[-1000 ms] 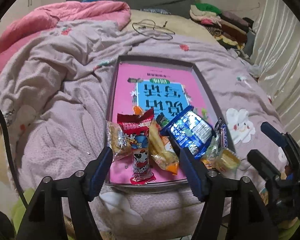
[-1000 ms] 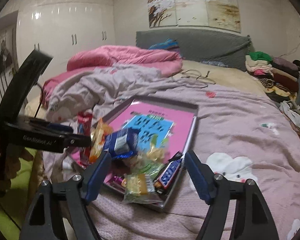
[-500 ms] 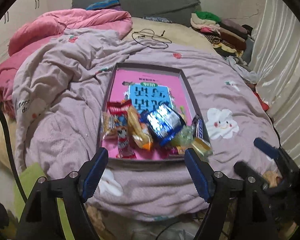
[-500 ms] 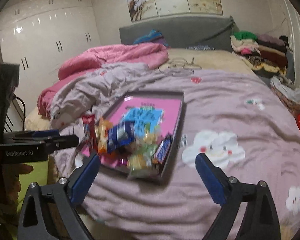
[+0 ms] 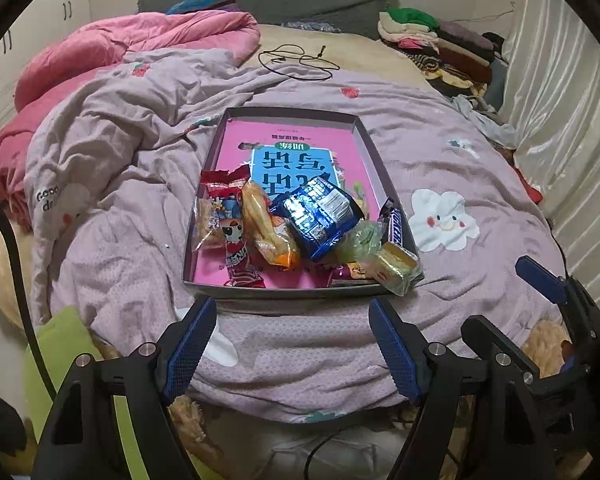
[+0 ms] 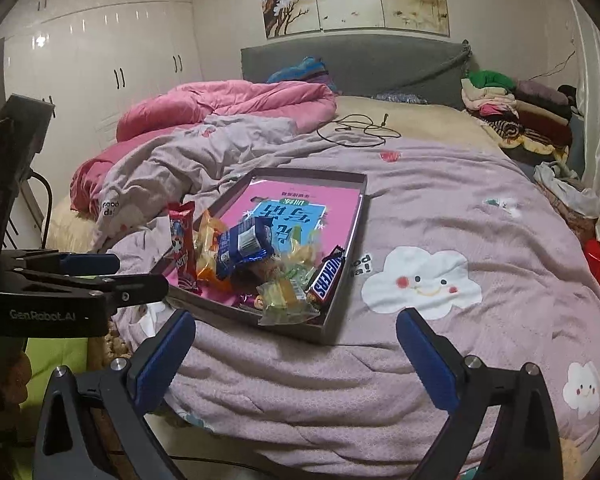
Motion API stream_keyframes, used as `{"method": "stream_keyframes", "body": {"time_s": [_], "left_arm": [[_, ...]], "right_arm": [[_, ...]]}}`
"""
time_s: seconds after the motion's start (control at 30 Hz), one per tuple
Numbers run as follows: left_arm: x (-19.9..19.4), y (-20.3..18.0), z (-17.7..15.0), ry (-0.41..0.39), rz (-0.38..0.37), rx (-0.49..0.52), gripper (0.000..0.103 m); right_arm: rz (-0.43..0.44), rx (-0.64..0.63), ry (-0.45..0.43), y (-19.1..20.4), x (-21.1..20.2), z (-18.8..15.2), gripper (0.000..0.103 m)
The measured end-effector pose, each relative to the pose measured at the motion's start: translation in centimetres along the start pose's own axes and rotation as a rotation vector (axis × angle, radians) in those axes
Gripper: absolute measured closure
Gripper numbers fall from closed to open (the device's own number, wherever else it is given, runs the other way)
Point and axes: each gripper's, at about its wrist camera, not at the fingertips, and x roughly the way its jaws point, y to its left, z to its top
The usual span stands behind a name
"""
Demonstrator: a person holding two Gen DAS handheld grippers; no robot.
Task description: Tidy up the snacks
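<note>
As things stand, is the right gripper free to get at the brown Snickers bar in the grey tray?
Probably yes: the right gripper is open, and the brown Snickers bar lies uncovered along the grey tray's nearest wall, nothing between.

Glossy plastic snack wrappers (image 5: 316, 216) lie in a matt cardboard tray (image 5: 284, 293) on soft cloth quilt (image 5: 420, 140).

From my left wrist camera, the printed pink sheet (image 5: 292, 136) in the tray (image 5: 374, 156) is half covered by the snack pile, and its text is upside down. Under the blue packet (image 5: 316, 212) I cannot tell which small sweets lie. The right gripper (image 5: 540, 304) is cut off by the right edge.
</note>
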Motion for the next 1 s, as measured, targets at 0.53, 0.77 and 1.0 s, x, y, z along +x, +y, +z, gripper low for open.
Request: {"method": "stream_keyframes", "body": {"time_s": [0.53,0.77,1.0], "left_arm": [[-0.14,0.1,-0.06,0.001,0.033,0.021,0.023],[-0.21,-0.3,-0.14,-0.002,0.045,0.04,0.023],[-0.25,-0.31,-0.15,-0.006,0.048,0.04,0.023]], "right_arm": [[-0.01,0.011,0.007,-0.2,0.32,-0.12,0.001],[-0.018,0.018,0.003,-0.36,0.2,-0.1,0.001],[-0.016,0.021,0.005,-0.44,0.14,-0.07,0.001]]}}
